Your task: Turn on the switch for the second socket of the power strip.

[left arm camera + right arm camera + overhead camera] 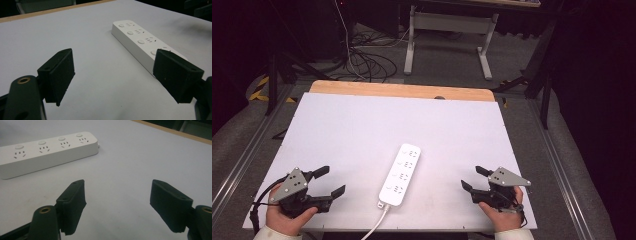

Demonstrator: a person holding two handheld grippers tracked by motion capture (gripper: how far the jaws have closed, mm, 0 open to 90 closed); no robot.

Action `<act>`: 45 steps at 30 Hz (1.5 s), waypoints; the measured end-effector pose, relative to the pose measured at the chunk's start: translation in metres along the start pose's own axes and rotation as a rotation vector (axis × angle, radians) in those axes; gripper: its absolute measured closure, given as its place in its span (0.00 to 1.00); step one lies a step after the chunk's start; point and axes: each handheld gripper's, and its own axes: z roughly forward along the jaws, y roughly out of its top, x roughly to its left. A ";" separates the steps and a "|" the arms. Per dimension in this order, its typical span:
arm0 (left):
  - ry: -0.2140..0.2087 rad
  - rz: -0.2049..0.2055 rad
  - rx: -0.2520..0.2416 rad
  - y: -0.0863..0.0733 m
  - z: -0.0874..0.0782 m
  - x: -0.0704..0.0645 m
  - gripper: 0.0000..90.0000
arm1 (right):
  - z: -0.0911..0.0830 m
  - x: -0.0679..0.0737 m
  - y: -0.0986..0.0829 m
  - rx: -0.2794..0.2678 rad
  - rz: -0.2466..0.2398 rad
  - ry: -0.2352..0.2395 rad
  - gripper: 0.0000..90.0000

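A white power strip (401,175) with several sockets lies near the front middle of the white table top (362,125), its cable running off the front edge. My left gripper (330,181) rests at the front left, open, nothing between its jaws. In the left gripper view the power strip (140,41) lies ahead to the right, partly behind the right jaw; the left gripper (125,77) stands wide. My right gripper (473,178) sits at the front right, open and empty. The right gripper view shows the power strip (47,152) at upper left, apart from the right gripper (117,205).
A wooden strip (402,90) borders the table's far edge. Beyond it, on the floor, are a white desk frame (447,35) and tangled cables (367,60). Metal rails (237,165) run along both sides of the table.
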 end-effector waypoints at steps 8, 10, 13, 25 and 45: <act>0.004 0.020 0.010 0.002 -0.003 0.000 0.25 | 0.000 0.001 0.000 0.001 -0.001 0.010 0.33; 0.003 0.027 0.017 0.003 -0.003 -0.001 0.26 | 0.000 0.001 0.000 0.003 -0.002 0.007 0.33; 0.005 0.028 0.018 0.004 -0.004 -0.001 0.28 | -0.001 0.001 0.001 -0.001 -0.006 0.008 0.33; 0.002 0.033 0.030 0.007 -0.006 -0.001 0.33 | -0.001 0.002 0.001 -0.002 -0.011 0.005 0.33; -0.106 0.063 0.071 0.039 0.015 -0.011 0.47 | 0.000 0.002 0.001 -0.001 -0.009 0.006 0.33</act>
